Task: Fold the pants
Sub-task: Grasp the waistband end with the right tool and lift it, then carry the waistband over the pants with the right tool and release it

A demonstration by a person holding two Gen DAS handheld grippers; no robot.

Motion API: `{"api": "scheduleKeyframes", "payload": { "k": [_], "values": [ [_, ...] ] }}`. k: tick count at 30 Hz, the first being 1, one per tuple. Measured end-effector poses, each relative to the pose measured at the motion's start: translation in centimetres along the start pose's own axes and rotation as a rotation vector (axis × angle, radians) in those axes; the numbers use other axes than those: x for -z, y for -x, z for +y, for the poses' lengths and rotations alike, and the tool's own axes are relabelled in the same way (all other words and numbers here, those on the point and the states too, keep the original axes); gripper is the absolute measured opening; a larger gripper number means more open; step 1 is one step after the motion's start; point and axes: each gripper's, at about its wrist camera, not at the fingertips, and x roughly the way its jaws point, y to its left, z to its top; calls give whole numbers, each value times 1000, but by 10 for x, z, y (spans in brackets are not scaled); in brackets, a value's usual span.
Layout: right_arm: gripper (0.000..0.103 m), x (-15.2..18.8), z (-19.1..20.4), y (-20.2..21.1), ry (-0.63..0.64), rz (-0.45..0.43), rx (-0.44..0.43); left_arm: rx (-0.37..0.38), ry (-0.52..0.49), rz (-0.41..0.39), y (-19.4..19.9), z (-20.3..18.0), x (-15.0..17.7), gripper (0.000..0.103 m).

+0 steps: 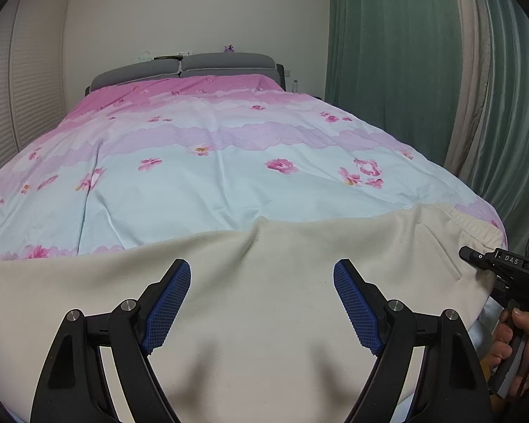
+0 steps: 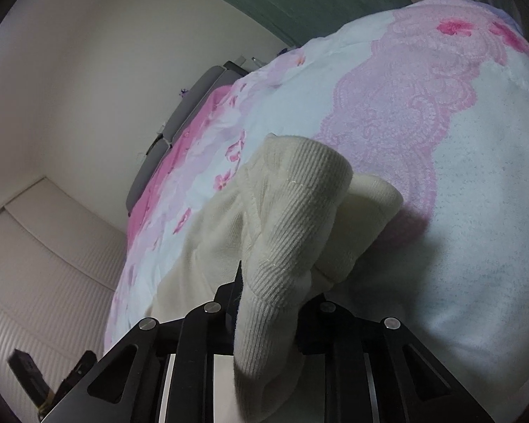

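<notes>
Cream pants (image 1: 264, 299) lie spread across the near end of the bed. My left gripper (image 1: 262, 282) hovers over their middle, jaws wide open, blue pads (image 1: 356, 310) empty. My right gripper (image 1: 467, 253) shows at the right edge of the left wrist view, at the pants' waistband end. In the right wrist view my right gripper (image 2: 275, 282) is shut on the ribbed cream waistband (image 2: 299, 211), which bunches up over the fingers and hides their tips.
The bed carries a pink and pale blue floral duvet (image 1: 211, 162) with a grey headboard (image 1: 183, 67) at the far end. Green curtains (image 1: 405, 70) hang on the right. A white louvred wardrobe (image 1: 24, 88) stands on the left.
</notes>
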Motion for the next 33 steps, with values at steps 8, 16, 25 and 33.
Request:
{"api": "scheduleKeyframes", "payload": {
  "k": [8, 16, 25, 33],
  "values": [
    [19, -3, 19, 10, 64, -22, 14, -1, 26, -2, 5, 15, -3, 83],
    [19, 4, 131, 27, 401, -99, 39, -80, 53, -44, 43, 82, -11, 83],
    [18, 90, 299, 16, 784, -111, -81, -280, 117, -99, 117, 209, 2, 85],
    [17, 258, 397, -48, 1120, 74, -102, -442, 220, -80, 175, 305, 41, 88]
  ]
}}
